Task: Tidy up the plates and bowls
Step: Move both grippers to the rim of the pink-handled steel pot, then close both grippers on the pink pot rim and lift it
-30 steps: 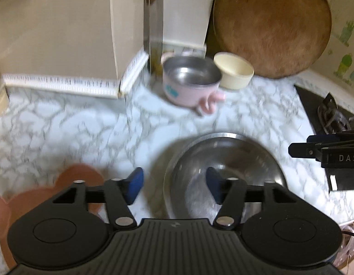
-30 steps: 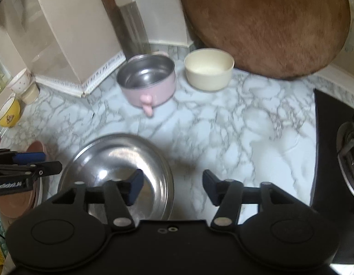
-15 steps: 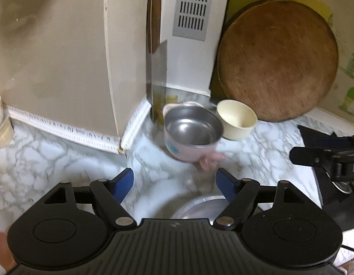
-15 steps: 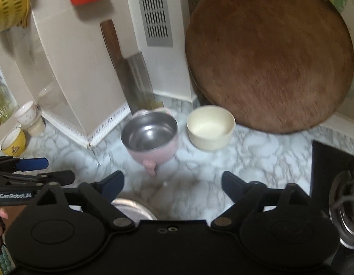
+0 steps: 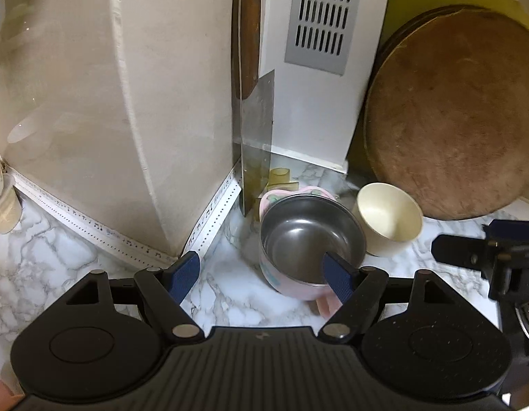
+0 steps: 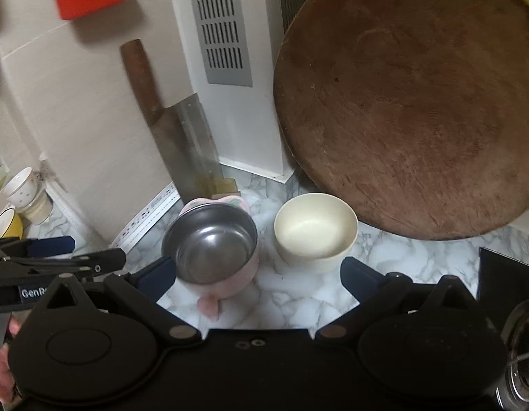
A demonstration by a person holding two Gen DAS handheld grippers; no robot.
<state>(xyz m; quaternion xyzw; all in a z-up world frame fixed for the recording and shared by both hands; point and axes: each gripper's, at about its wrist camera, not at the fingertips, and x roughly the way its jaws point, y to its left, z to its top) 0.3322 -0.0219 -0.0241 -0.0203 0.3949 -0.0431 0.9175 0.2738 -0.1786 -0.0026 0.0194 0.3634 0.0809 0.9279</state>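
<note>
Now, left gripper [image 5: 261, 274]: jaws spread, empty, nearing pink bowl [image 5: 310, 239]
Right gripper [image 6: 257, 274]: I've just widened jaws, empty, lined up for cream bowl [image 6: 316, 231]
Bowls: side by side, likely for nesting

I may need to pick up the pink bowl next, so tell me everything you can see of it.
The pink bowl has a pale pink outer shell and a shiny steel-looking lining, with a stubby pink handle pointing toward the camera and a pink tab at the far rim. It looks empty and stands upright on the marble counter, just left of the cream bowl, close but not clearly touching. The cleaver leans behind it. Neither gripper touches it.
</note>
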